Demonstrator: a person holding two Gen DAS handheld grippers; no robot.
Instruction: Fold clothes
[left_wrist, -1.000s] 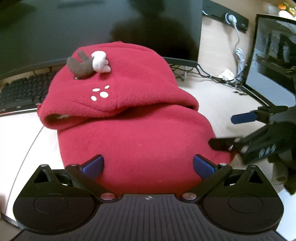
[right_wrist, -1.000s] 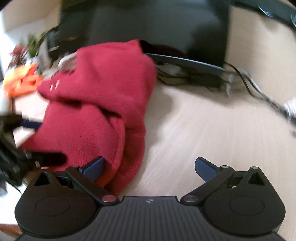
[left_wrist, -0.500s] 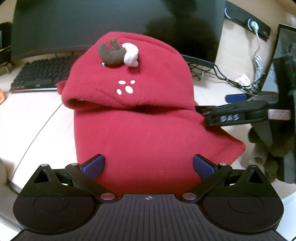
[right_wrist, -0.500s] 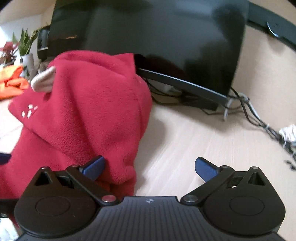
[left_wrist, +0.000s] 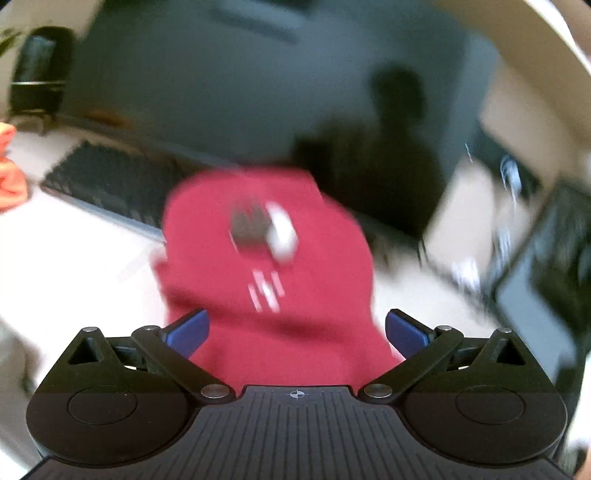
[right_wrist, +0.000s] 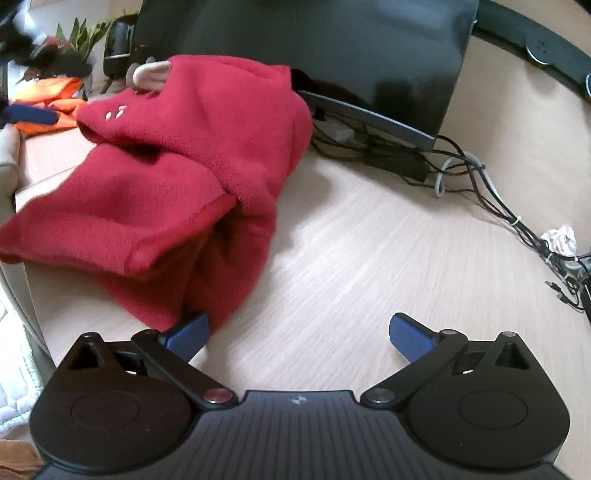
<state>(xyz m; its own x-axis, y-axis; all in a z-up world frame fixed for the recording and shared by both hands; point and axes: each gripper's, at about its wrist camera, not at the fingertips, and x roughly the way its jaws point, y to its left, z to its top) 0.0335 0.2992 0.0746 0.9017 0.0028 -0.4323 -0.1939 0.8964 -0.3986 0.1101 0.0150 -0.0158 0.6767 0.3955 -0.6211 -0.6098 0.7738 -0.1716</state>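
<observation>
A red fleece hooded garment (right_wrist: 177, 177) lies folded on the light wood desk (right_wrist: 369, 258), its hood on top with a small brown and white antler patch. The left wrist view is motion-blurred; the garment (left_wrist: 273, 280) sits just ahead of my left gripper (left_wrist: 295, 330), which is open and empty. My right gripper (right_wrist: 301, 334) is open and empty at the garment's right edge, its left fingertip (right_wrist: 190, 332) touching the fleece. A blue tip of the left gripper (right_wrist: 29, 114) shows at the far left.
A large dark monitor (right_wrist: 314, 48) stands behind the garment, with a tangle of cables (right_wrist: 480, 184) to its right. A keyboard (left_wrist: 110, 184) lies left of the garment. An orange cloth (right_wrist: 48, 99) and a plant (right_wrist: 77, 40) are at the far left.
The left gripper has pulled back and tilted up fast, blurring its view. The right gripper has drawn back from the garment, now showing more desk. Both stay open.
</observation>
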